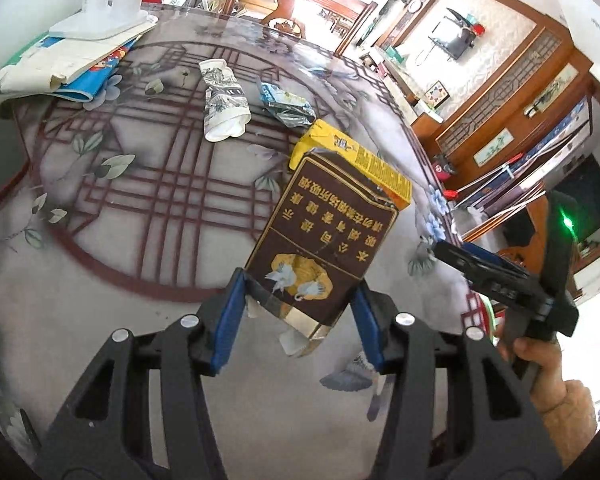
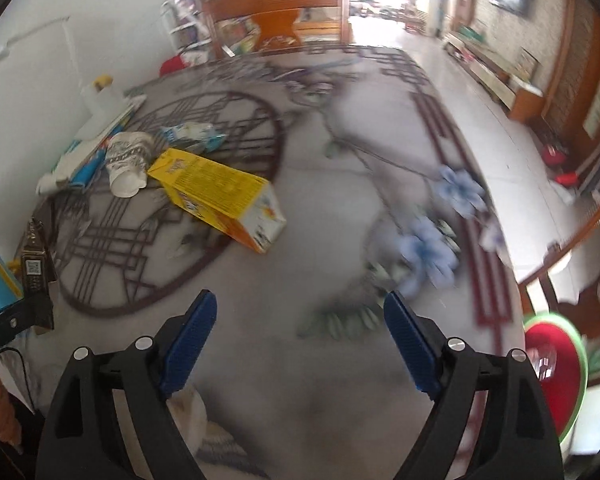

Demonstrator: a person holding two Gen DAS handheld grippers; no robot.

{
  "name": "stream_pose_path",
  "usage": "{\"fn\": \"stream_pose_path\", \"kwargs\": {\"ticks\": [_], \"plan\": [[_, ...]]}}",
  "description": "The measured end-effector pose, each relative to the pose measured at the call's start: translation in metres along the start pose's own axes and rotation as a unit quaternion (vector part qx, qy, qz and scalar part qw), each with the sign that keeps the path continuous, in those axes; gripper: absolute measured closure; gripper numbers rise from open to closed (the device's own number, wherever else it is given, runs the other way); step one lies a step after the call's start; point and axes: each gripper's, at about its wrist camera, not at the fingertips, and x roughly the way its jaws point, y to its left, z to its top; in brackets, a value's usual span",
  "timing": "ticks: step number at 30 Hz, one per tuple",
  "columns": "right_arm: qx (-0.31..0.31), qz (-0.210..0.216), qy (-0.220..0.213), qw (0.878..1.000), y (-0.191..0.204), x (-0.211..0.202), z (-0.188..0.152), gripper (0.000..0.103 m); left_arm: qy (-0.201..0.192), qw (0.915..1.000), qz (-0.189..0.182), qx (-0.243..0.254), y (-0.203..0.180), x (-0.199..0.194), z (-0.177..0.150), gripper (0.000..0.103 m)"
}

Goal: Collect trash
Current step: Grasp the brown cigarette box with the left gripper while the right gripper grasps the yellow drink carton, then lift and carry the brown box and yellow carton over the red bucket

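My left gripper [image 1: 300, 320] is shut on a brown cigarette pack [image 1: 320, 240] with white cranes printed on it, lifted above the patterned table [image 1: 120, 320]. Behind the pack lies a long yellow carton [image 1: 364, 160] [image 2: 220, 192] on its side. Further back are a crushed paper cup [image 1: 224, 104] [image 2: 128, 160] and a crumpled blue-and-silver wrapper [image 1: 286, 106] [image 2: 192, 134]. My right gripper [image 2: 300, 320] stands open over bare table, nothing between its blue pads [image 2: 192, 340]. In the left wrist view it shows at the right, held by a hand [image 1: 540, 360].
A stack of books and papers [image 1: 60, 68] with a white stand and cup [image 1: 112, 4] fills the far left corner. The table's edge runs along the right, floor and wooden furniture beyond. A round red thing with a green rim [image 2: 552, 372] sits below that edge.
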Motion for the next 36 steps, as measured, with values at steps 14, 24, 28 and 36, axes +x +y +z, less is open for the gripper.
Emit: {"fn": "stream_pose_path", "kwargs": {"ticks": [14,24,28,36], "plan": [[-0.112,-0.022,0.111,0.987,0.075,0.084,0.082,0.016,-0.006,0.9997,-0.002,-0.024,0.010,0.001,0.004,0.053],[-0.161,-0.040,0.159,0.973,0.104,0.113,0.077,0.053,-0.005,0.9994,-0.004,-0.033,0.012,0.002,0.006,0.053],[-0.156,-0.023,0.176,0.972,0.106,0.111,0.067,0.066,-0.007,0.9991,-0.002,-0.041,0.016,0.002,0.007,0.053],[-0.097,0.041,0.172,0.979,0.092,0.079,0.047,0.067,-0.009,0.9991,0.004,-0.041,0.015,0.000,0.005,0.053]]}}
